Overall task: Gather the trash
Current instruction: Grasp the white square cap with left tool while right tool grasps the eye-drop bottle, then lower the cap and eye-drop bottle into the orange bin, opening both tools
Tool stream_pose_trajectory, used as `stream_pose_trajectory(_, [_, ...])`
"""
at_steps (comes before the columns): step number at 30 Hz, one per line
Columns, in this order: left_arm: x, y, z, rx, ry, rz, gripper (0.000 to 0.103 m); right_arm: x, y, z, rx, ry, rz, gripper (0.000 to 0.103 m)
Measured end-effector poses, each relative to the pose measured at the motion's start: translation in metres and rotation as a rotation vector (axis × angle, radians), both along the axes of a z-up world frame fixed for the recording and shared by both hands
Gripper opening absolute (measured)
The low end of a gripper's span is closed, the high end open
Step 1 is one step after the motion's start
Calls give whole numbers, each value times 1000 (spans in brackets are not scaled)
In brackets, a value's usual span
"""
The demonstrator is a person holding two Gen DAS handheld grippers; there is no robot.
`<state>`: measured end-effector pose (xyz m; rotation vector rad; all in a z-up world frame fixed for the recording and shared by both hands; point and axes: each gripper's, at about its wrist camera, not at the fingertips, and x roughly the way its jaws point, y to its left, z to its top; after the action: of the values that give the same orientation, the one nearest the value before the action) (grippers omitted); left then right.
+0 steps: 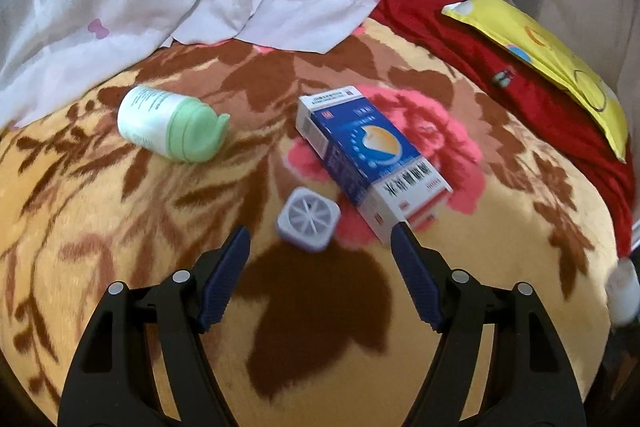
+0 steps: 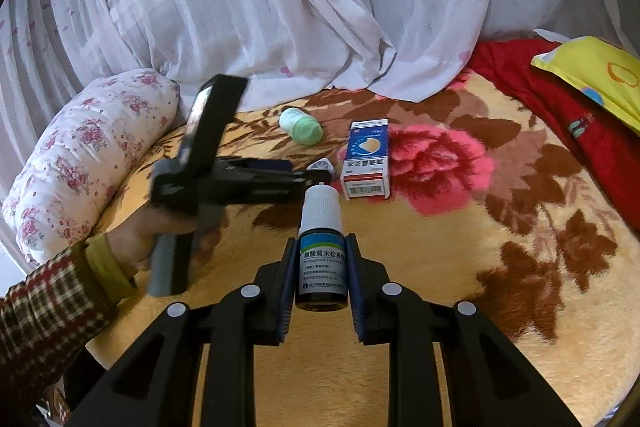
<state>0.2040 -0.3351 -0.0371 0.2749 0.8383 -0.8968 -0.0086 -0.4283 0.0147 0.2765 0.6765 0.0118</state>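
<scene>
Right gripper (image 2: 320,267), jaws clamped on a small dark dropper bottle (image 2: 321,259) with white cap, held above the floral blanket (image 2: 440,287). Left gripper (image 1: 320,267), jaws spread and empty, hovers just before a small square white container (image 1: 309,224); a blue-and-white carton (image 1: 370,161) lies beside it and a green-capped bottle (image 1: 172,125) on its side farther left

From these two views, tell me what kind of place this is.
Most likely a bedroom, on top of a bed. A plush floral blanket covers the surface, a flowered pillow and a yellow pillow lie at its edges, and a sheer white curtain or bed net hangs behind.
</scene>
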Motion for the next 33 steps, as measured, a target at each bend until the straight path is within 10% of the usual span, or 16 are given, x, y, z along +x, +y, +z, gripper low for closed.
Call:
stream_pose_trajectory(5, [19, -16, -15, 40, 20, 13, 63, 1, 3, 0, 2, -3, 9, 23])
stream_pose_trajectory(9, [26, -14, -18, 33, 25, 43, 36, 2, 4, -2, 3, 3, 12, 23])
stream_pose_trajectory(23, [-21, 36, 8, 24, 3, 92, 36, -3, 9, 6, 2, -14, 13, 23])
stream_pose_trajectory(33, [-130, 129, 40, 1, -30, 110, 36, -44, 53, 22, -15, -23, 79, 23])
